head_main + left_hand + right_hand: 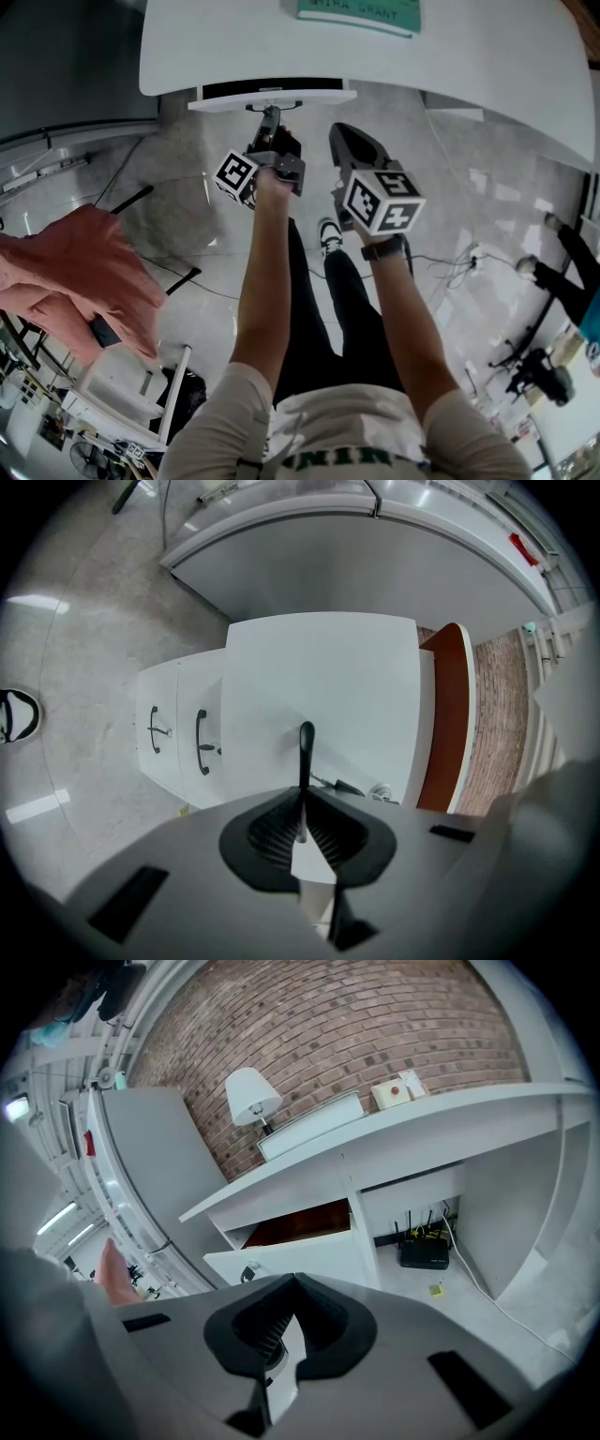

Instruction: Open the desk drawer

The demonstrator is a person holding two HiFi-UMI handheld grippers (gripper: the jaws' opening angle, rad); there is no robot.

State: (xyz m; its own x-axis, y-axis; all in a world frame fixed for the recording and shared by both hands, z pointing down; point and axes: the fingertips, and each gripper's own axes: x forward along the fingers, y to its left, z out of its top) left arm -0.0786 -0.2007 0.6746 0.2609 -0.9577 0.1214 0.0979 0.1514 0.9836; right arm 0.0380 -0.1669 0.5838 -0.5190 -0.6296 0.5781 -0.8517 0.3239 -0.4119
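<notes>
Desk drawer [319, 97] stands partly out from under the white desk [487, 66], at 12 o'clock in head view. Its long axis runs 9-to-3 and the front faces 6 o'clock, toward the person. The front is flat, smooth and white; the inside, seen in right gripper view, is red-brown. Its handle [306, 752] is a thin black bar.

Left gripper [269, 116] has its jaws pinched on that handle, w/ ribbed black pads either side. Right gripper [349, 141] hangs at 3 o'clock of it, clear of the drawer, jaws together w/ nothing btwn.

In left gripper view, 2 more curved black handles [200, 742] on white fronts sit at 9 o'clock.

A teal book [361, 11] lies on the desk top; the cover seems to read "MIRA GRANT".

Behind the desk are a red brick wall [356, 1026] and a white lamp [251, 1096].
</notes>
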